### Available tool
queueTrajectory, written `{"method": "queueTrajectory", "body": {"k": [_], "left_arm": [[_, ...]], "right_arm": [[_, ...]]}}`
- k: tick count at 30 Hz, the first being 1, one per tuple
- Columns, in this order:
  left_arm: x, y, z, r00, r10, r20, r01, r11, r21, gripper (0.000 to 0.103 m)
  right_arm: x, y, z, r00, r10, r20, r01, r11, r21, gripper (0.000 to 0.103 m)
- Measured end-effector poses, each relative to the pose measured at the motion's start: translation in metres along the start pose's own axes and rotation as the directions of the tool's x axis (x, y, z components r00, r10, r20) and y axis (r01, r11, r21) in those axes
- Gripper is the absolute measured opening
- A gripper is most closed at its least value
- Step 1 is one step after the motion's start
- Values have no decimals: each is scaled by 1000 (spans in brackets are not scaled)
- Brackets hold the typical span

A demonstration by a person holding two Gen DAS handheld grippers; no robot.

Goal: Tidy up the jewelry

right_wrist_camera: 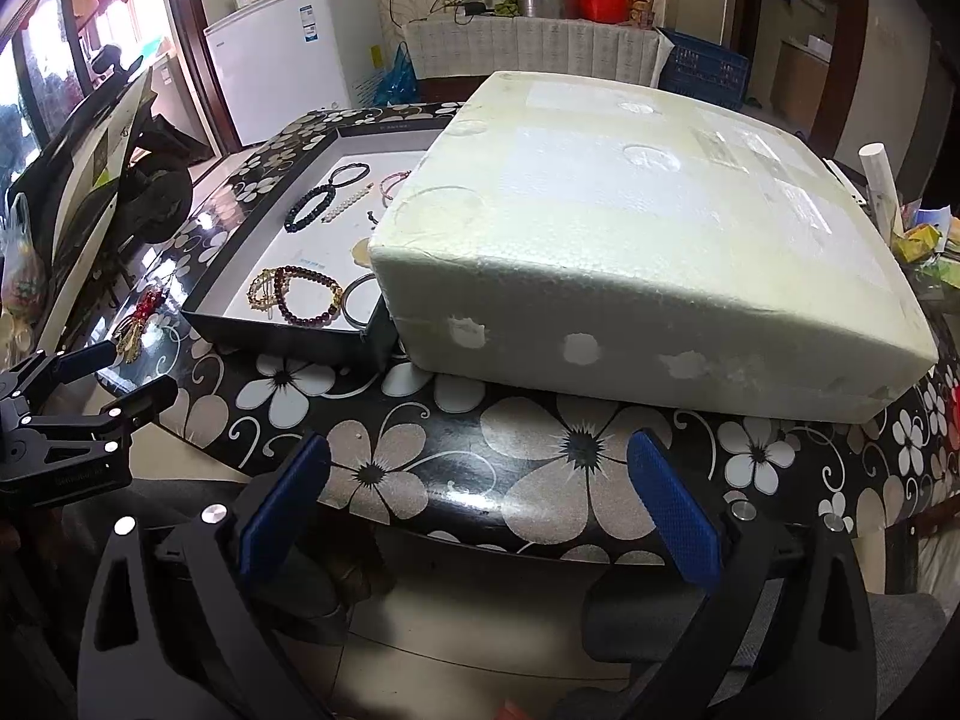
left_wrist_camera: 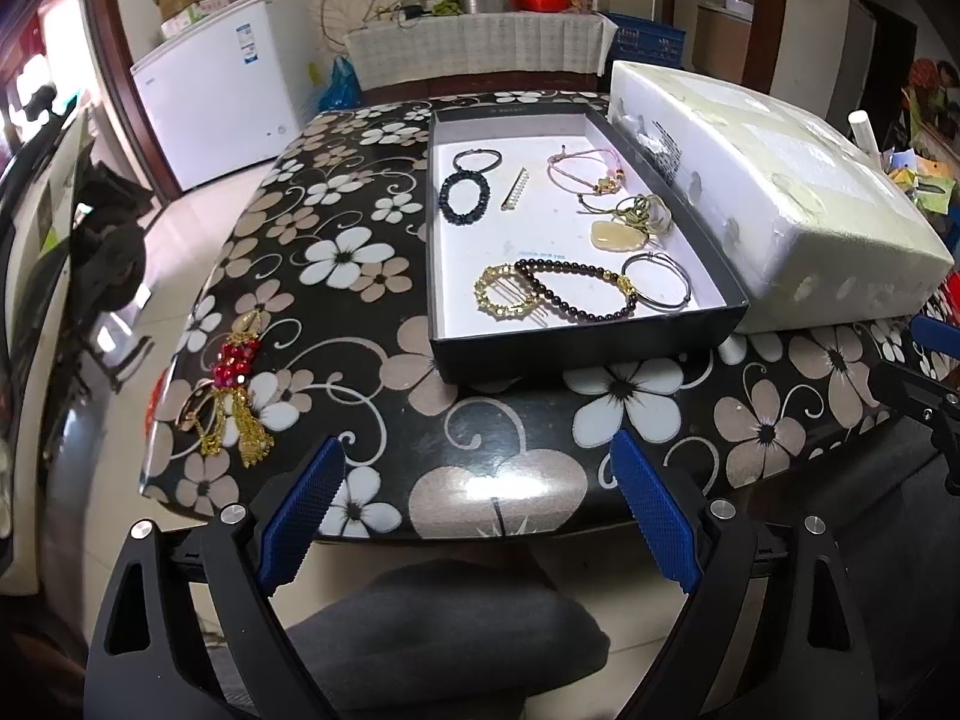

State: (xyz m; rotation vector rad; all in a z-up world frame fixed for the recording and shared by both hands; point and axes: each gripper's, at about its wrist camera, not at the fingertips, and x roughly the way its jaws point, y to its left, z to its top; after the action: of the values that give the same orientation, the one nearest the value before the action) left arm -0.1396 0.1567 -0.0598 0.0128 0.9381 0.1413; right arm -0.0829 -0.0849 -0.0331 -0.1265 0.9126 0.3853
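Observation:
A shallow black box (left_wrist_camera: 585,343) with a white floor sits on the floral table and holds several bracelets: a dark bead bracelet (left_wrist_camera: 464,197), a gold chain bracelet (left_wrist_camera: 503,289), a maroon bead strand (left_wrist_camera: 585,288), a pale stone pendant (left_wrist_camera: 617,234) and a pink cord bracelet (left_wrist_camera: 585,168). A red and gold tasselled piece (left_wrist_camera: 235,387) lies loose on the table left of the box, near the edge. My left gripper (left_wrist_camera: 477,519) is open at the table's front edge, holding nothing. My right gripper (right_wrist_camera: 480,507) is open too, in front of the foam box.
A large white foam box (right_wrist_camera: 648,252) lies on the table right of the black box (right_wrist_camera: 288,333) and hides part of it. The floral table (left_wrist_camera: 498,438) has a rounded front edge. A white freezer (left_wrist_camera: 222,84) stands beyond the far left corner. A grey cushion (left_wrist_camera: 444,636) lies below.

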Motion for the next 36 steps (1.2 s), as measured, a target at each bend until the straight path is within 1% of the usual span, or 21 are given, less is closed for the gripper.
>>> {"method": "queueTrajectory", "body": {"k": [36], "left_arm": [[3, -2, 0, 1000, -2, -8, 2, 1000, 4, 94]], "right_arm": [[0, 0, -2, 1000, 5, -4, -5, 1000, 4, 98]]}}
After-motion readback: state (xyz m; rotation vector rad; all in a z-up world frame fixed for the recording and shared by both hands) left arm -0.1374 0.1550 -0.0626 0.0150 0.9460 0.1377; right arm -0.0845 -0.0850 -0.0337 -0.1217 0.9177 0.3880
